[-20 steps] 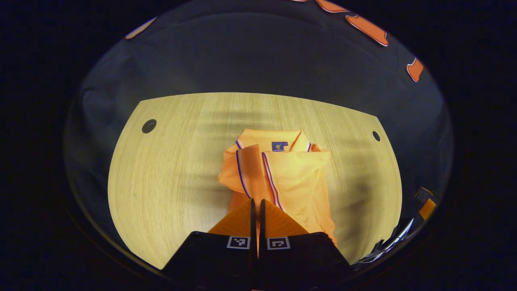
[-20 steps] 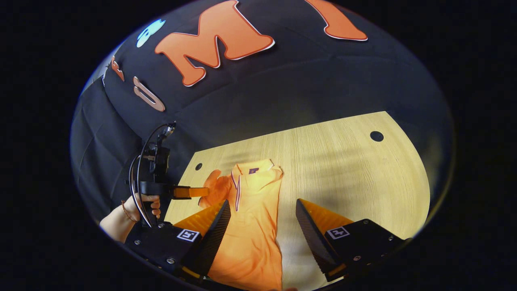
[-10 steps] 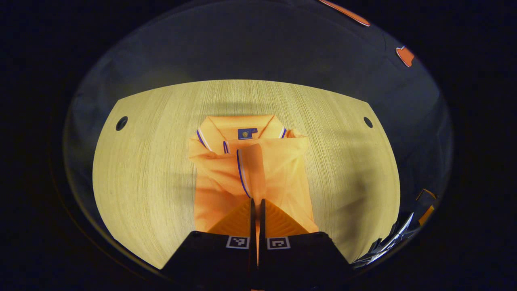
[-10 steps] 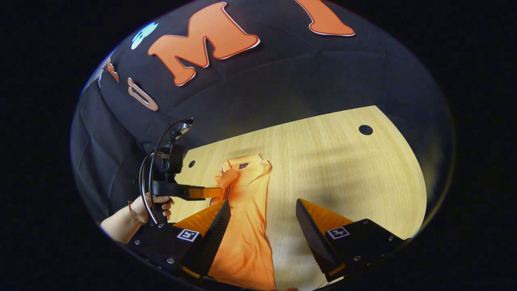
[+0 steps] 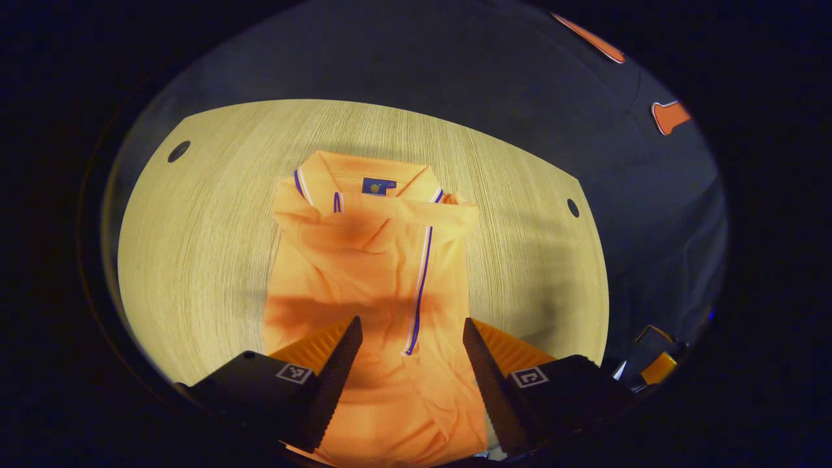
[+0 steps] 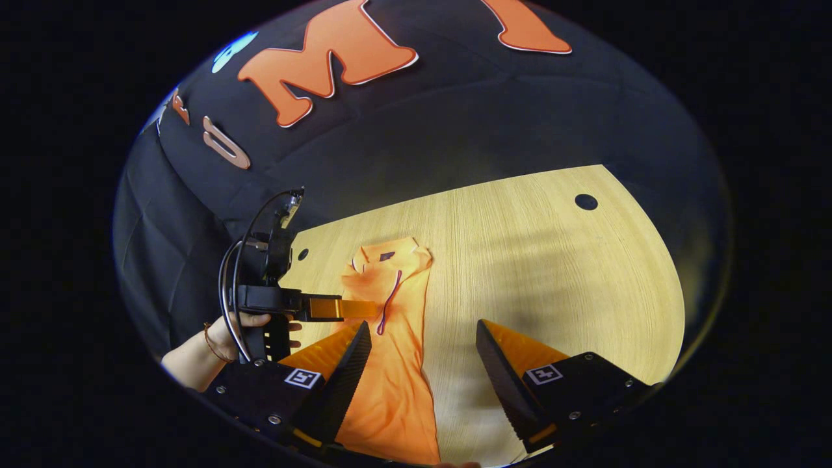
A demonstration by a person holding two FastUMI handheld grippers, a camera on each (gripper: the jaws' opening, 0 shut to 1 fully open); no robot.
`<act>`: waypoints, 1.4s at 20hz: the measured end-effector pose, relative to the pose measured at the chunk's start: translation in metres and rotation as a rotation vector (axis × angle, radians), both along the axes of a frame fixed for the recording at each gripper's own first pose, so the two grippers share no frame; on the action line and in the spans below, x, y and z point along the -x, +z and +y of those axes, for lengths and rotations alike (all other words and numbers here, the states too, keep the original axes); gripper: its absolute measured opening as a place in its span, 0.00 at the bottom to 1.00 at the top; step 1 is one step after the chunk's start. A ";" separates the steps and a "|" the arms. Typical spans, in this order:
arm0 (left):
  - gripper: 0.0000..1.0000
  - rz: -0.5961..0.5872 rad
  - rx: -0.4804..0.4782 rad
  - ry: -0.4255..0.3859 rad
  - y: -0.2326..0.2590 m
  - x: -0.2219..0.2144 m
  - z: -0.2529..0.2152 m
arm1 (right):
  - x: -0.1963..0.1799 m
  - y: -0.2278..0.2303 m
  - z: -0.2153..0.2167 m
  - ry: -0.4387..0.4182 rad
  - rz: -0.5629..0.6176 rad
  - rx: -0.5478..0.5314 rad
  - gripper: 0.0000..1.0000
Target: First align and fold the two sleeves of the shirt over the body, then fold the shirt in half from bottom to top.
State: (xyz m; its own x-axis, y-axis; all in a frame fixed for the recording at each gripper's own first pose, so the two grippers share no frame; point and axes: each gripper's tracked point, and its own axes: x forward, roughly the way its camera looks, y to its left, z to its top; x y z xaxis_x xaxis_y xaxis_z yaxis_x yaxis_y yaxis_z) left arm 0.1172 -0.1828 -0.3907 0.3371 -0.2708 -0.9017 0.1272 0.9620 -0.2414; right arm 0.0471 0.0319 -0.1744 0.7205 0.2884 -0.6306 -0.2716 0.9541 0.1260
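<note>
Lying on table (image 5: 195,214), shirt (image 5: 370,260), sleeves folded in; collar label unreadable; both grippers' jaws apart.

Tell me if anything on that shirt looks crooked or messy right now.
Slightly. The orange shirt lies on the wooden table with both sleeves folded in, but the top sleeve's striped cuff runs at a slant and the fabric below the collar is rumpled. Nothing looks damaged.

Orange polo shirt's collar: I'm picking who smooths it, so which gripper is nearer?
Left. The left gripper hovers open over the orange polo shirt's middle; the right gripper hangs open nearer its hem.
</note>
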 end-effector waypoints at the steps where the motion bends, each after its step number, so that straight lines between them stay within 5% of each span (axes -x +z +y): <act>1: 0.94 -0.013 0.000 0.001 0.005 0.003 0.004 | 0.002 -0.001 0.004 0.005 0.003 0.004 0.99; 9: 0.99 -0.170 -0.035 -0.007 0.066 0.045 0.059 | 0.029 -0.016 0.032 0.011 0.005 0.070 0.99; 17: 0.99 -0.215 -0.145 -0.090 0.077 0.131 0.129 | 0.081 -0.061 0.047 0.004 0.069 0.186 0.99; 28: 0.99 -0.043 -0.202 -0.056 0.014 0.264 0.172 | 0.173 -0.168 0.037 -0.005 0.303 0.339 0.99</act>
